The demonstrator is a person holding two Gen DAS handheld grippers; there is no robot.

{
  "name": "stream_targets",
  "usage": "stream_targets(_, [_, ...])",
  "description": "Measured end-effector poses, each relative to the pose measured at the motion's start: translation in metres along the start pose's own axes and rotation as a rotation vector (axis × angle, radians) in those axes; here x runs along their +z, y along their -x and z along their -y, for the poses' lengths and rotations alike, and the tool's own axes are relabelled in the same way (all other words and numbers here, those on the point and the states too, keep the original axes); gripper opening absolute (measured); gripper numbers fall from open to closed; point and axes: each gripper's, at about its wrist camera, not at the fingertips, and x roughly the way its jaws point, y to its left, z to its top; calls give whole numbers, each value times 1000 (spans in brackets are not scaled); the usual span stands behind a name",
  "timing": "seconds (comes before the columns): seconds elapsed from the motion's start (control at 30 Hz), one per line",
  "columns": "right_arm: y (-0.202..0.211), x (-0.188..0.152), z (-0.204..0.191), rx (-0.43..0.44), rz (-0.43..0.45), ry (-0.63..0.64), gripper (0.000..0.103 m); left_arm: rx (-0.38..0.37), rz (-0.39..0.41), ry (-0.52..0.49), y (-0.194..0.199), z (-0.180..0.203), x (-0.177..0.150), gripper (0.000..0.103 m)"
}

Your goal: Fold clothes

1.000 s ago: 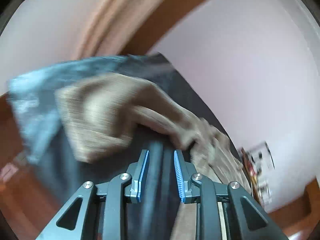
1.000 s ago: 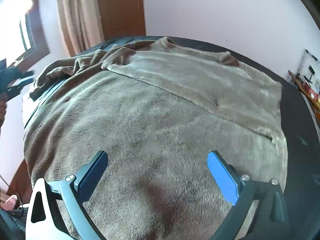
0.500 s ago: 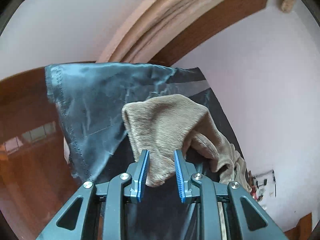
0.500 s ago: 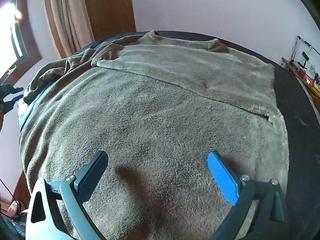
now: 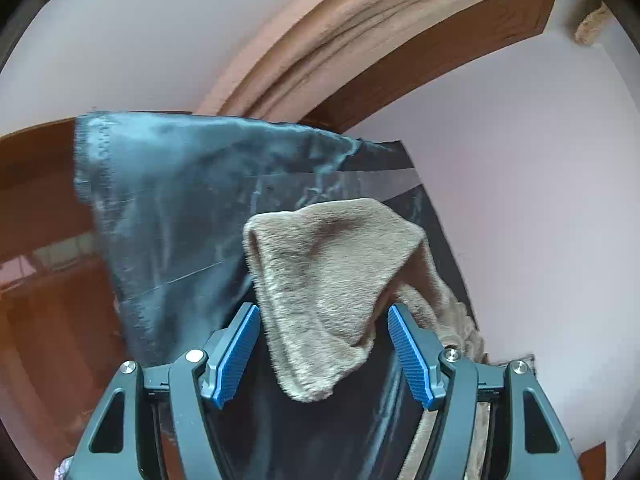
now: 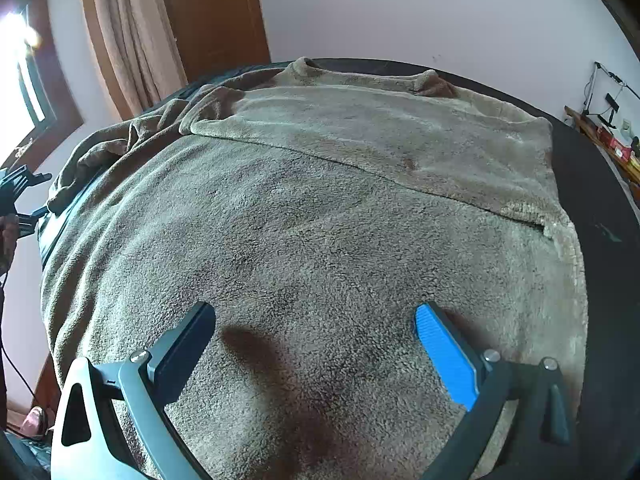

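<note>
Fleece garment's sleeve end [image 5: 320, 304] should be regripped squarely between the parted left gripper [image 5: 322, 354], while the right gripper [image 6: 314, 344], also spread wide, is kept clear above the body [image 6: 320, 240].

Dark sheet [image 5: 168, 208] spreads ahead and left of the left tongs, shiny, stitched along its left edge, one corner lifted. Beige curtain [image 5: 340, 40] arcs above it, backed by brown wood panel [image 5: 460, 44]. Pale wall [image 5: 520, 200] to the right.

From the right tongs: curtain [image 6: 128, 40] and wood panel [image 6: 212, 16] far ahead-left; bright window [image 6: 20, 60] at far left. White wall [image 6: 420, 12] straight ahead. Cluttered shelf [image 6: 612, 140] far right, cables above it; items too small to name.
</note>
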Motion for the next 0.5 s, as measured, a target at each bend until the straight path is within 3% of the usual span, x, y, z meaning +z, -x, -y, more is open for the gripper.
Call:
stream_targets(0.07, [2, -2, 3, 3, 0, 5, 101, -16, 13, -3, 0, 2, 2, 67])
stream_targets(0.23, [0, -4, 2, -7, -1, 11, 101, 4, -8, -26, -8, 3, 6, 34])
stream_targets(0.5, [0, -5, 1, -12, 1, 10, 101, 14, -18, -24, -18, -3, 6, 28])
